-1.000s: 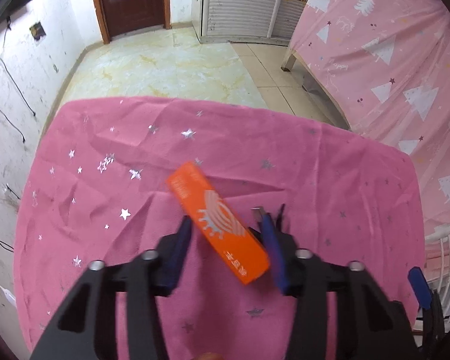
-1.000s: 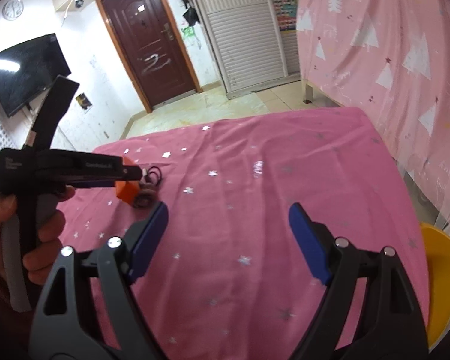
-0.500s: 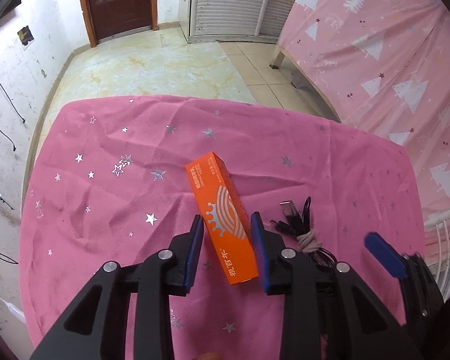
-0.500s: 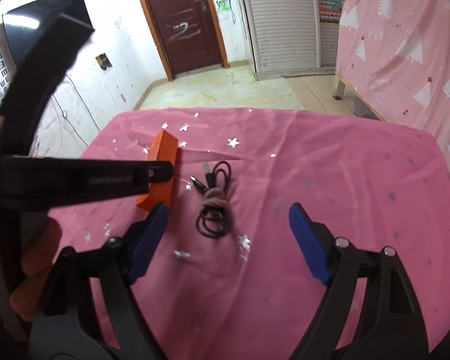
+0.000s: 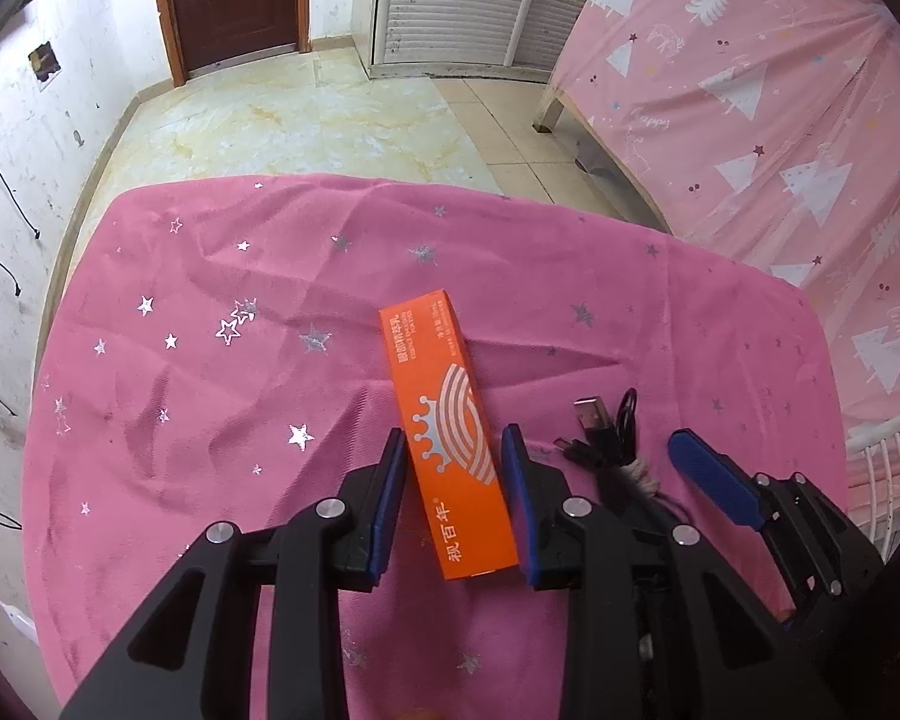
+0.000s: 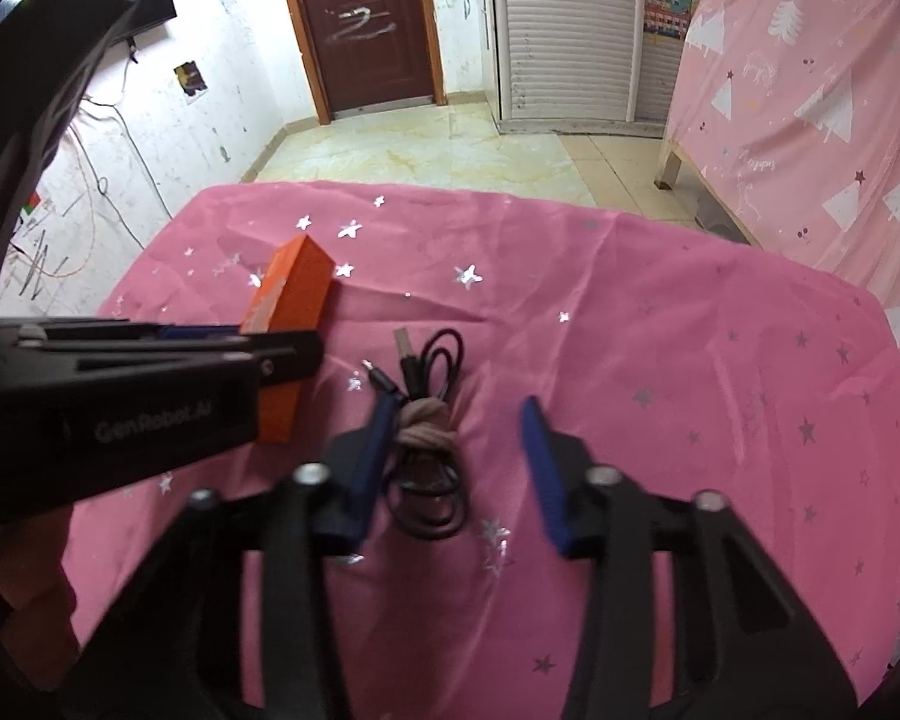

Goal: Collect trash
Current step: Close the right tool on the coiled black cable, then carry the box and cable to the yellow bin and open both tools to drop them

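An orange carton (image 5: 450, 438) with white Chinese print lies between the fingers of my left gripper (image 5: 453, 450) above the pink star-print tablecloth (image 5: 210, 360). The jaws look closed against its sides. In the right wrist view the carton (image 6: 294, 294) sticks out past the left gripper's black body. A coiled black USB cable (image 6: 429, 420) tied with a beige band lies on the cloth between the open fingers of my right gripper (image 6: 456, 420). The cable also shows in the left wrist view (image 5: 612, 438).
The table stands on a tiled floor (image 5: 306, 120). A bed with a pink tree-print cover (image 5: 780, 120) is to the right. A white wire rack (image 5: 888, 468) is at the table's right edge. A brown door (image 6: 360, 24) and a white shuttered cabinet (image 6: 564, 30) are at the back.
My left gripper's jaws have narrowed from wide apart to against the orange carton, which now lies straight along them. My right gripper has moved left and forward over the cable, and its opening is narrower.
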The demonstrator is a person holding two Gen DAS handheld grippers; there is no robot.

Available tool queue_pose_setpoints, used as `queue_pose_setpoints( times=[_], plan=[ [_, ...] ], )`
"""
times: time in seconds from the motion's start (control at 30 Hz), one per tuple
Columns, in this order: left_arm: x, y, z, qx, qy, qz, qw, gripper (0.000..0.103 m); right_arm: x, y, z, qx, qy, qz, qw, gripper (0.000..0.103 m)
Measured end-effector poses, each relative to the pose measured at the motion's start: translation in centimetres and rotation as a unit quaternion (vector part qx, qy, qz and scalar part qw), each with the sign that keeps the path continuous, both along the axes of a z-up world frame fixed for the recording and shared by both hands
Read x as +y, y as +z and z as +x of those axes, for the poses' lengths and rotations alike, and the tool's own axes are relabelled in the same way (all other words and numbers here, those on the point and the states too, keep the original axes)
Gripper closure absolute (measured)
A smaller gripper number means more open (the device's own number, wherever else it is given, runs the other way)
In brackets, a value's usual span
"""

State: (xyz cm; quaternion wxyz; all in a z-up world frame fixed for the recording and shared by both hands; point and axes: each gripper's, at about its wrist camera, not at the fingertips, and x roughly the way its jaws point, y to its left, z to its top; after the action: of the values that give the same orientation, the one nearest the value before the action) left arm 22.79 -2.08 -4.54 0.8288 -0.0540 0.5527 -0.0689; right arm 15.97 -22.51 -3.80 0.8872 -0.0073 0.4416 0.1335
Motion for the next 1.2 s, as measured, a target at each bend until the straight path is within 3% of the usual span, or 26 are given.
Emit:
queue_pose_setpoints(
  times=[0.07,0.6,0.93,1.2],
  plan=[
    [-0.1,0.0,-0.1,-0.002,0.001,0.003,1.0,0.077,0.0,0.1,0.0,-0.001,0.004,0.004,1.0,0.083],
    [-2.2,1.0,-2.7,-0.045,-0.006,0.059,0.9972,0.087,-3.6,1.8,-2.2,-0.032,-0.024,0.054,0.998,0.083],
    [-3.6,4.2,-5.2,-0.06,-0.026,0.026,0.9975,0.087,-7.2,3.0,-4.8,-0.054,-0.055,0.09,0.993,0.083],
    [-7.4,5.9,-7.7,-0.087,-0.054,0.053,0.9933,0.087,-10.9,4.0,-7.2,-0.081,-0.086,0.115,0.986,0.083]
  ],
)
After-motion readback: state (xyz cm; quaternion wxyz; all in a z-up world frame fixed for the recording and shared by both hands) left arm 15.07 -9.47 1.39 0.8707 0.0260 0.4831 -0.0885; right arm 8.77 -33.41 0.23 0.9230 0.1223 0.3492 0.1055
